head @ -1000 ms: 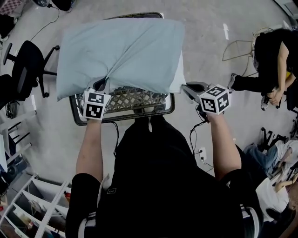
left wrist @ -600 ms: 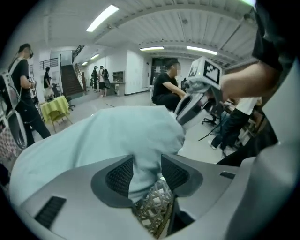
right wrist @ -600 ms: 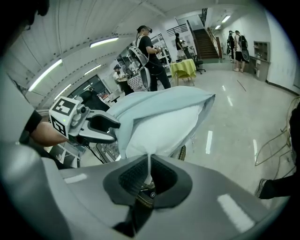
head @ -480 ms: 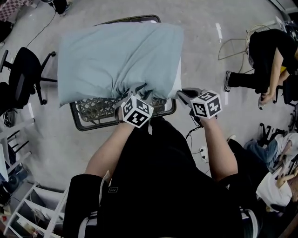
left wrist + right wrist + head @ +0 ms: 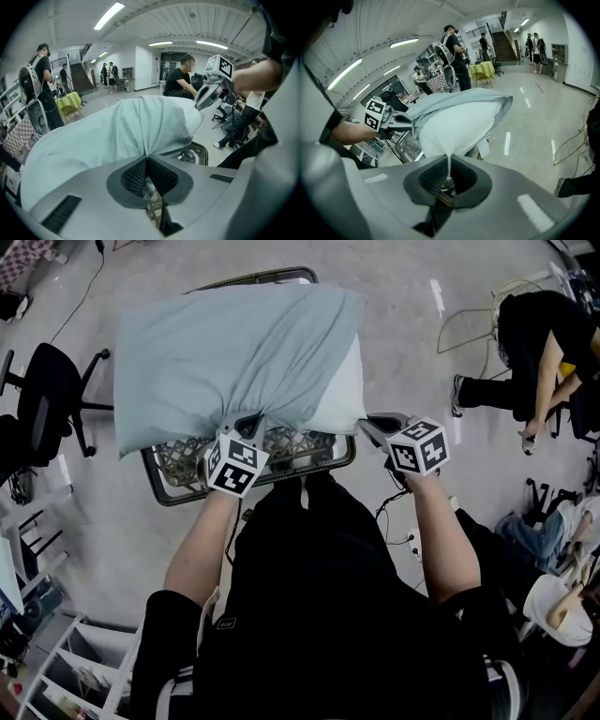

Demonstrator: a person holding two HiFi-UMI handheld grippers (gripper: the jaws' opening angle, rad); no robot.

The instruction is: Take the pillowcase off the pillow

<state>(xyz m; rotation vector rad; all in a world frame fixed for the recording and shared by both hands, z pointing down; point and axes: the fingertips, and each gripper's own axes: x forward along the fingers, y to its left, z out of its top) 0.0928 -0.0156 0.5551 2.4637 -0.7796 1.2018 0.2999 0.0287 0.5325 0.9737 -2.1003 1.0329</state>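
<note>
My left hand-held gripper (image 5: 147,158) has just been closing and pinches a fold of the pillowcase (image 5: 225,343) at its near edge. My right hand-held gripper (image 5: 449,161) is clamped on the exposed white pillow (image 5: 345,390) corner. The pillow lies across a basket (image 5: 178,486).
</note>
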